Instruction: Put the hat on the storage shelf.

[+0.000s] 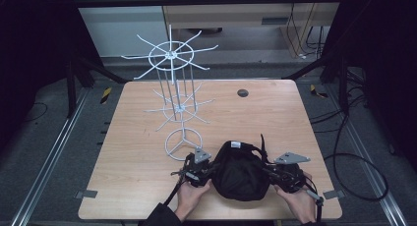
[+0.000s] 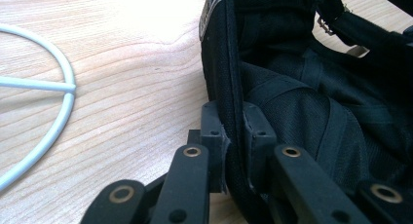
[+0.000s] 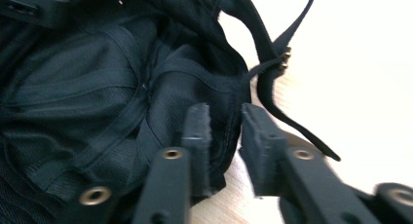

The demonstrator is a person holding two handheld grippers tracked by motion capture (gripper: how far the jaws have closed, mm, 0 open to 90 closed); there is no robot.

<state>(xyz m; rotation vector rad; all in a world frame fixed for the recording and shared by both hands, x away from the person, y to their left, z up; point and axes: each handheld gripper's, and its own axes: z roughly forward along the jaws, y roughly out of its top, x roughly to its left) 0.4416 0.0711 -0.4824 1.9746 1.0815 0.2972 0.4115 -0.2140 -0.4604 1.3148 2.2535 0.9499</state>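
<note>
- Cap [image 1: 239, 171], black and of soft fabric, is seen upside down on the table [image 1: 133, 186], just right of the white wire rack [image 1: 175, 105]; it is judged light and floppy.
- Left gripper [image 2: 235, 136] is clamped on the stiffer rim of the cap, the best hold.
- Right gripper [image 3: 225, 136] is placed around the opposite rim, jaws slightly apart, not yet pressed together.
- Loose strap [image 3: 272, 83] could be caught; the rack base ring [image 2: 58, 107] lies near, left of the cap.

Black cap [image 1: 239, 172] between both tongs, near white wire rack [image 1: 175, 88].
</note>
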